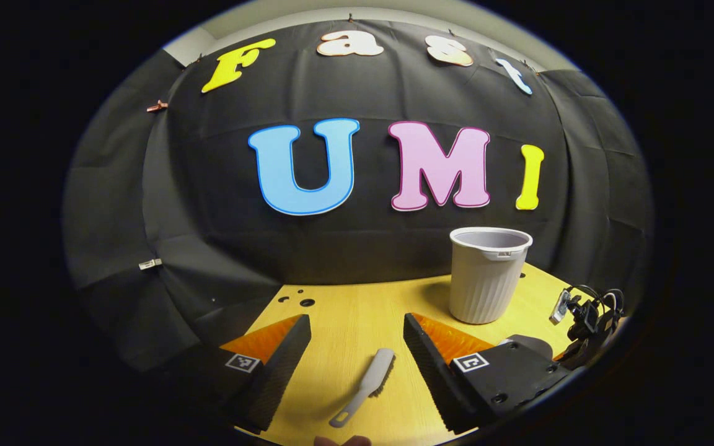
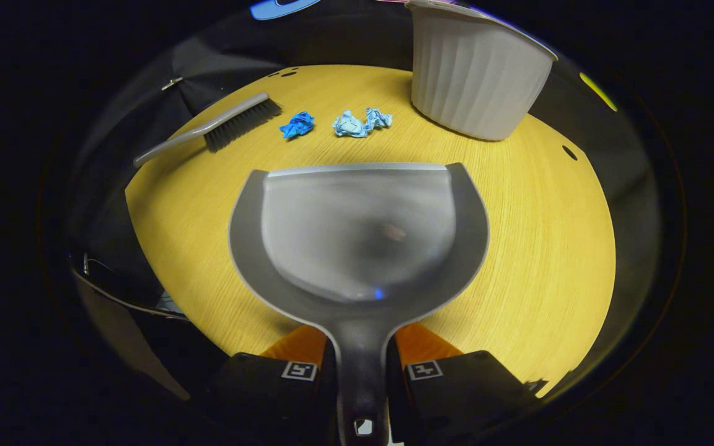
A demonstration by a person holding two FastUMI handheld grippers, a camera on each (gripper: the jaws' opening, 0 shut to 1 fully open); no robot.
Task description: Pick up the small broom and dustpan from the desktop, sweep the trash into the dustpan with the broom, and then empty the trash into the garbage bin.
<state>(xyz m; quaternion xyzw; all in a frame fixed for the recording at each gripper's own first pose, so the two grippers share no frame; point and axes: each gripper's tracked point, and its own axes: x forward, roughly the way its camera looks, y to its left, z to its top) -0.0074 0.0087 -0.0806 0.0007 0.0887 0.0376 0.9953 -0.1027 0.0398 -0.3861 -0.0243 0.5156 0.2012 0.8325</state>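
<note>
In the left gripper view the small grey broom (image 1: 364, 387) lies on the yellow desktop (image 1: 357, 310), below and between the fingers of my left gripper (image 1: 357, 337), which is open and apart from it. The grey ribbed garbage bin (image 1: 487, 272) stands upright beyond on the right. In the right gripper view my right gripper (image 2: 360, 347) is shut on the handle of the grey dustpan (image 2: 357, 229), whose mouth faces away. Ahead of the pan lie crumpled blue paper scraps (image 2: 298, 124) (image 2: 360, 122), with the broom (image 2: 220, 127) to their left and the bin (image 2: 478, 74) at the upper right.
The desktop (image 2: 537, 235) has small round holes near its far edge (image 1: 304, 302) and at the right (image 2: 569, 152). A bundle of black cables and a clip (image 1: 586, 313) sits at the desk's right edge. Black cloth walls close the booth behind.
</note>
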